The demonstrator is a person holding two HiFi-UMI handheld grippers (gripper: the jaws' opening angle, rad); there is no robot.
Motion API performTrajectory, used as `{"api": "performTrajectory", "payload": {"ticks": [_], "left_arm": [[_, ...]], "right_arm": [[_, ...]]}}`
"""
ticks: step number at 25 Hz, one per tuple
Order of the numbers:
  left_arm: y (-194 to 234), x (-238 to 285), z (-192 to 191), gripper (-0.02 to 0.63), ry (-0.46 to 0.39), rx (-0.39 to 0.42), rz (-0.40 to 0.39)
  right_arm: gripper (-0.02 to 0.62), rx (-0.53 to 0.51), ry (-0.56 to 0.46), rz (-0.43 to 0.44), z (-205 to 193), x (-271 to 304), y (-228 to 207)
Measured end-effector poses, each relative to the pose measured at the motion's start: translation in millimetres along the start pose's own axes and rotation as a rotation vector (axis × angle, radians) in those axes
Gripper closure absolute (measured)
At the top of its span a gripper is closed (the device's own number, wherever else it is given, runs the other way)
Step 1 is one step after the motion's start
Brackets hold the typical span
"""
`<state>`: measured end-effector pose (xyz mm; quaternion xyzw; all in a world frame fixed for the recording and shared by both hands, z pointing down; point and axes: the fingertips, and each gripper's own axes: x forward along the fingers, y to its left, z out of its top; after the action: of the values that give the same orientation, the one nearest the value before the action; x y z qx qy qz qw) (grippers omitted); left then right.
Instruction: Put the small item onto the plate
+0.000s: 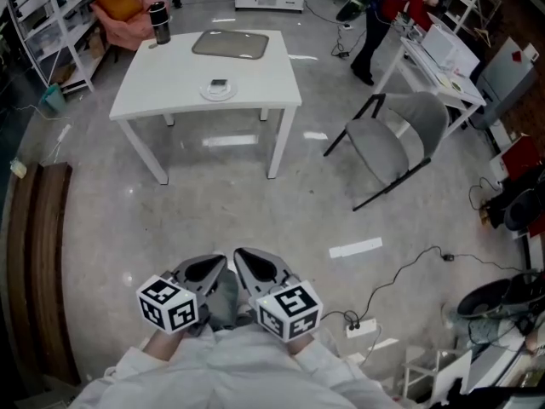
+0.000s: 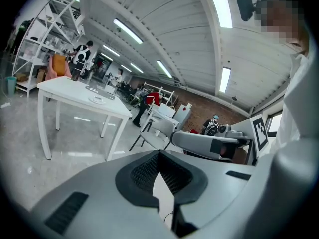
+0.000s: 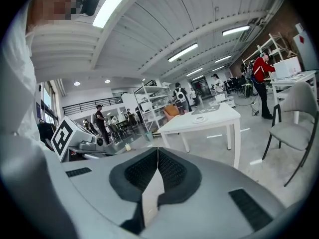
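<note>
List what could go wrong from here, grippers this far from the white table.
1. Left gripper and right gripper: jaws shut, empty; arriving so would likely shove the small item, not grasp it.
2. Power strip and cable on the floor near the person: trip risk.
3. The item already seems to sit on the plate on the table; too small to confirm.

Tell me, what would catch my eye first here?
Two grippers held side by side at the bottom, left gripper and right gripper, both with fingers shut and empty. Ahead stands a white table with a plate, a grey tray and a dark cup; a grey chair sits to its right.
</note>
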<state>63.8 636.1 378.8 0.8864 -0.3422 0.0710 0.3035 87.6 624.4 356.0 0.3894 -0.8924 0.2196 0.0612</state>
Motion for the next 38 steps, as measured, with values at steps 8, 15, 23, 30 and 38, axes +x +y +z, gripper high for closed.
{"api": "performTrajectory", "payload": {"ticks": [8,15,23,30,38], "left_arm": [[92.8,29.8,87.2,0.597,-0.035,0.022,0.006],[161.8,59.5,162.3,0.597,-0.038,0.072,-0.023],[207.0,89.9,213.0,0.597,-0.031,0.083,-0.1],[241.2,111.8,210.6,0.597,0.011,0.044,-0.103],[304.0,146.6,244.3,0.597,0.011,-0.003,-0.025]], "right_arm": [[0.58,-0.037,-0.009,0.0,61.8,105.5,-31.8],[0.58,-0.038,-0.049,-0.079,116.2,175.4,-76.7],[0.58,-0.012,-0.05,-0.13,138.3,229.8,-106.8],[0.58,0.04,-0.02,-0.158,133.5,260.4,-137.4],[0.58,0.044,0.041,-0.092,153.4,329.5,-179.1]]}}
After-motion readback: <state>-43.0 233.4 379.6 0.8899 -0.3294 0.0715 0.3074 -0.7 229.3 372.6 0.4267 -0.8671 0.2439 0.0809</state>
